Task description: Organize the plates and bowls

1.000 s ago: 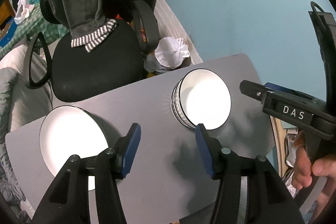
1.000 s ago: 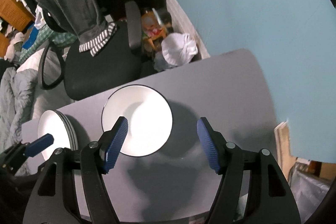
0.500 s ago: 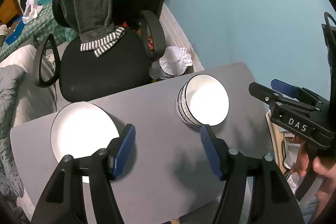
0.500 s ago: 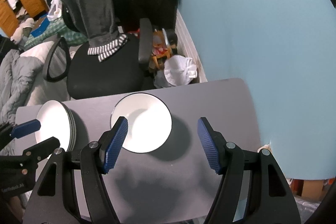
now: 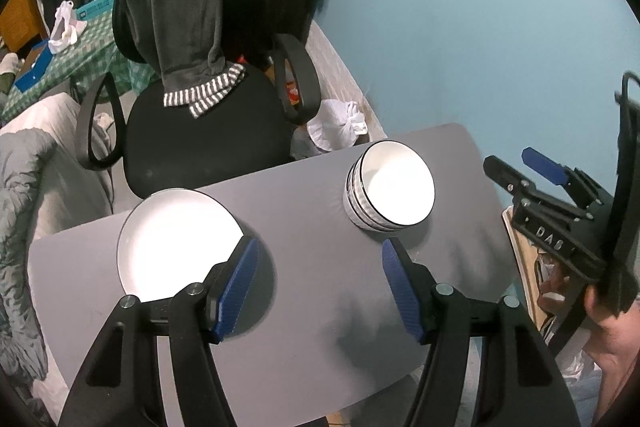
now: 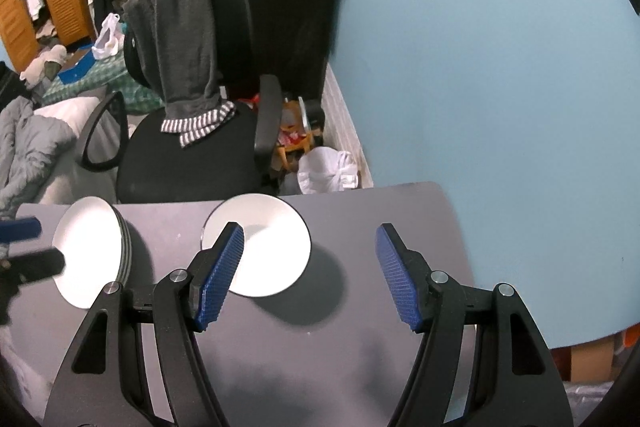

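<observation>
Looks about done: the stack of plates (image 5: pixel 176 239) sits at nine o'clock on the grey desk (image 5: pixel 312 287), the nested bowls (image 5: pixel 390 187) at two, both grippers (image 5: pixel 316 287) (image 6: pixel 308 273) above, jaws spread and empty.

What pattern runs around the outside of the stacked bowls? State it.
Dark horizontal stripes on white, on the bowls; clearest in the left wrist view.

I hold my left gripper (image 5: pixel 318 287) and right gripper (image 6: pixel 310 275) angled downward, jaws apart and empty, the left having just widened.
</observation>
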Demonstrator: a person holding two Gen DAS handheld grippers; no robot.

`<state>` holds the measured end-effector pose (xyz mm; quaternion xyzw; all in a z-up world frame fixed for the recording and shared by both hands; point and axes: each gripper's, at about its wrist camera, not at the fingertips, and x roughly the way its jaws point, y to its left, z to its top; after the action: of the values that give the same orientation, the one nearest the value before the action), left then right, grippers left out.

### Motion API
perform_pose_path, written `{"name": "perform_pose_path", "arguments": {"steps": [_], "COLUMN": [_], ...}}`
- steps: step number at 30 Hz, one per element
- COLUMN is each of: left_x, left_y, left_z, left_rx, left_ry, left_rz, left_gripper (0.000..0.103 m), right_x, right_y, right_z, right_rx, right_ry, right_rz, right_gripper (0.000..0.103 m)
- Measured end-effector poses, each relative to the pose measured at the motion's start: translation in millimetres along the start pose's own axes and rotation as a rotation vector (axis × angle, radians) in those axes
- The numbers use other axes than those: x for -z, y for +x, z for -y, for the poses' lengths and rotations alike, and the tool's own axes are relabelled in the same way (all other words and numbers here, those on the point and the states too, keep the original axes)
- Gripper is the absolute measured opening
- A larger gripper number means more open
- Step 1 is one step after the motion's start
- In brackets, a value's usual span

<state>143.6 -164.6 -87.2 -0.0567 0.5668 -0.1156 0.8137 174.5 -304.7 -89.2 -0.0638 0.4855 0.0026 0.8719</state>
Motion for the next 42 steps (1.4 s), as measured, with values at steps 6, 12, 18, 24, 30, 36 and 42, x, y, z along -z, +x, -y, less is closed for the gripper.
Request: {"name": "perform_pose_path", "arguments": {"steps": [6, 12, 18, 24, 30, 36, 42], "left_x": [-1, -3, -10, -17, -24, -31, -35], "left_y": [4, 13, 42, 74, 106, 134, 161], "left_z": [3, 5, 9, 16, 24, 25, 23], "left_rx": [-0.003, 0.0, -0.007, -0.022, -0.005, 0.003, 0.001], "left_ry": [0.004, 0.008, -0.038, -0.094, -0.126, -0.143, -0.156], "left_rz": [-0.009, -0.01, -0.03, -0.045, -0.1, -0.142, -0.209], "left_gripper": [0.067, 0.074, 0.075, 0.075, 0.075, 0.075, 0.075], "right_x": [15, 13, 7, 0, -2, -3, -3], "right_y": [-6, 5, 24, 56, 86, 118, 143], "right_z": [-6, 3, 7, 23, 33, 36, 37], "right_rx": [-0.014, -0.094, -0.137, -0.164, -0.221, -0.279, -0.321], "right_ry": [-0.086, -0.066, -0.139, -0.105, -0.122, -0.133, -0.129], "right_rz": [0.081, 0.01, -0.023, -0.102, -0.176, -0.297, -0.353], "right_gripper": [0.068, 0.069, 0.07, 0.07, 0.07, 0.07, 0.07]}}
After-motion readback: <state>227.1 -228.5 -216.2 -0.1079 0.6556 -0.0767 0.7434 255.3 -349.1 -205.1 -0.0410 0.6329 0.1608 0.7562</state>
